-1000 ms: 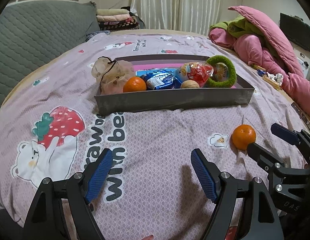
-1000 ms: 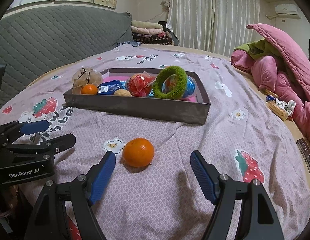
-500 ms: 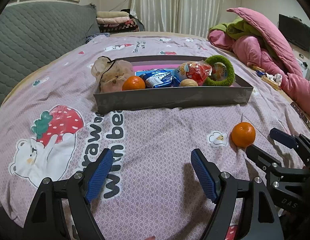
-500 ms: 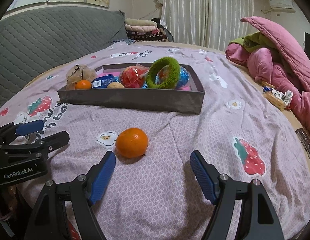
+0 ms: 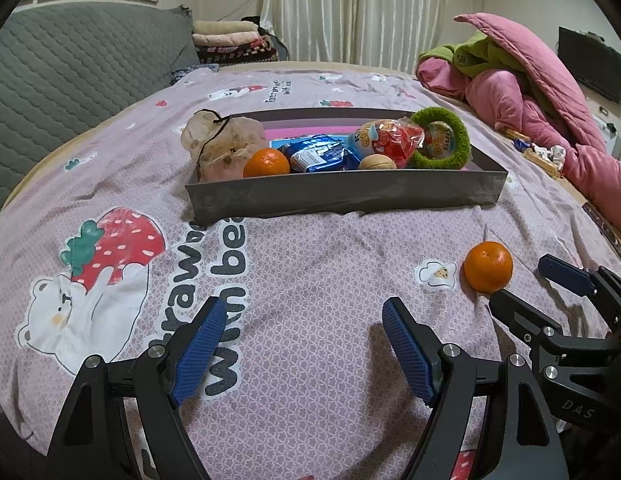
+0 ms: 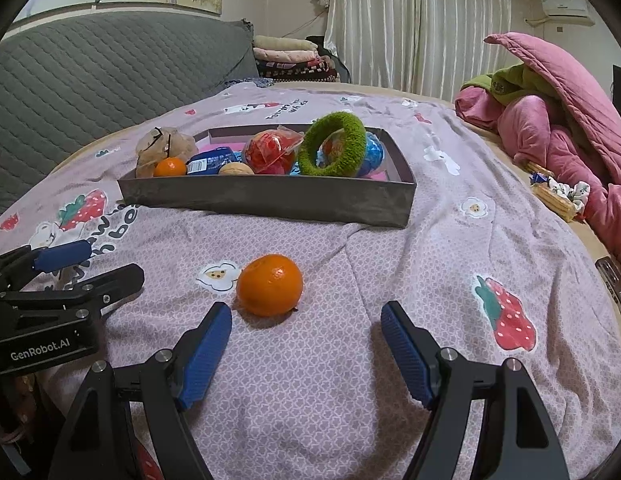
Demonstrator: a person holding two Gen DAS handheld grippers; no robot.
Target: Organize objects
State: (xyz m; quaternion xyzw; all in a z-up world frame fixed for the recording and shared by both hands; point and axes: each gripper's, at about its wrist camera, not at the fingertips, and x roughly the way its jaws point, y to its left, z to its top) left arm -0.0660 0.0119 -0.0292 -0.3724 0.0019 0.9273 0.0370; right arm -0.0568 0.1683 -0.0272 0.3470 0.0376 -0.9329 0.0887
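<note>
Most of the tidying looks done, judging by the box (image 6: 270, 200): it sits on the bed (image 5: 310, 264) w/ a mandarin (image 5: 266, 163), blue packet (image 5: 322, 158), walnut-like nut (image 5: 376, 163), red-wrapped ball (image 6: 270, 152), green fuzzy ring (image 6: 334, 144) & mesh pouch (image 5: 218, 140) at its left corner; one loose mandarin (image 6: 269, 285) left on the sheet, well short of the box, just ahead of the right hand-held gripper (image 6: 306, 334), nearer its left finger; that gripper is released, nothing btwn jaws; left hand-held gripper (image 5: 300, 332) also released & empty over bare sheet; remaining: likely grab the loose fruit, drop in box.
</note>
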